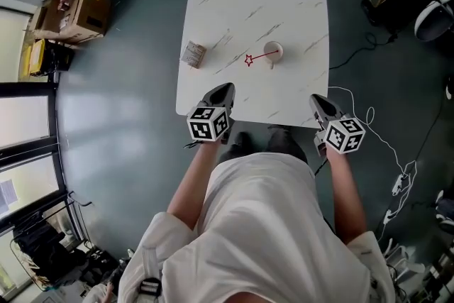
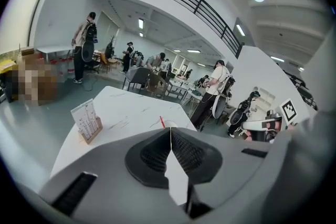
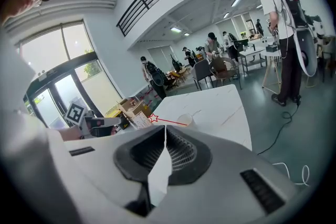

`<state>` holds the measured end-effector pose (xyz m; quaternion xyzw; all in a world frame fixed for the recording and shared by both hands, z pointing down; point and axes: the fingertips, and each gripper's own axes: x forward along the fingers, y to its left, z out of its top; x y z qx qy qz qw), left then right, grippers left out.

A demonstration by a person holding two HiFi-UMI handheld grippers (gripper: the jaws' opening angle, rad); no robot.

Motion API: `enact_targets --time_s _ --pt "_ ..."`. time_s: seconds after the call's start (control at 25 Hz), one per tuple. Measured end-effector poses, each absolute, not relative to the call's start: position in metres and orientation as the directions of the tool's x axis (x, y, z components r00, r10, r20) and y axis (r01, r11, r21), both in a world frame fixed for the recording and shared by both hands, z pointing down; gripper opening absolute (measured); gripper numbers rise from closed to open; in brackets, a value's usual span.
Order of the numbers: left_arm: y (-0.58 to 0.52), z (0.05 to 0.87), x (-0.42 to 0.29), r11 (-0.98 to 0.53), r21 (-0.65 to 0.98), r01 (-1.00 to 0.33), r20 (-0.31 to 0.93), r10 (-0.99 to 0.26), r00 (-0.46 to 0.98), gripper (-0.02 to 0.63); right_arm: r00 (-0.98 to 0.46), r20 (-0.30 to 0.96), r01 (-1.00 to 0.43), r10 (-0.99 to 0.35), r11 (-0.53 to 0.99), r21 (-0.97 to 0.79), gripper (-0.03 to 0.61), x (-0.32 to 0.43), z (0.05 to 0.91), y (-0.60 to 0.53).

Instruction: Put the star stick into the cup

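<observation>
Star stick (image 1: 260,56) apparently resting in the cup (image 1: 274,51), the left hand-held gripper (image 1: 227,88) and right hand-held gripper (image 1: 315,98) sit closed and empty at the desk (image 1: 213,10) edge, best kept well clear

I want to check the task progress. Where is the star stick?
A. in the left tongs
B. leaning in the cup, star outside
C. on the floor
B: the star stick rises out of the cup, its star end out over the table.
</observation>
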<state>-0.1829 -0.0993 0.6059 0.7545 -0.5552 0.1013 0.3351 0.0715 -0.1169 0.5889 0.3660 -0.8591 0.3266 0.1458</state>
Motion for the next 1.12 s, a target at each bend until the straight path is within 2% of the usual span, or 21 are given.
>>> enact_targets --time_s 0.56,1.12 --pt "-0.001 0.591 -0.215 -0.305 0.449 -0.840 0.478 -0.712 0.514 0.014 -0.578 0.467 -0.812 -0.670 0.412 -0.414 0.028 0.057 0.572 -0.009" --pt "0.022 0.550 -0.205 -0.408 0.483 -0.775 0.398 -0.686 0.609 0.012 -0.521 0.429 -0.849 -0.738 0.400 -0.345 0.028 0.076 0.544 0.033"
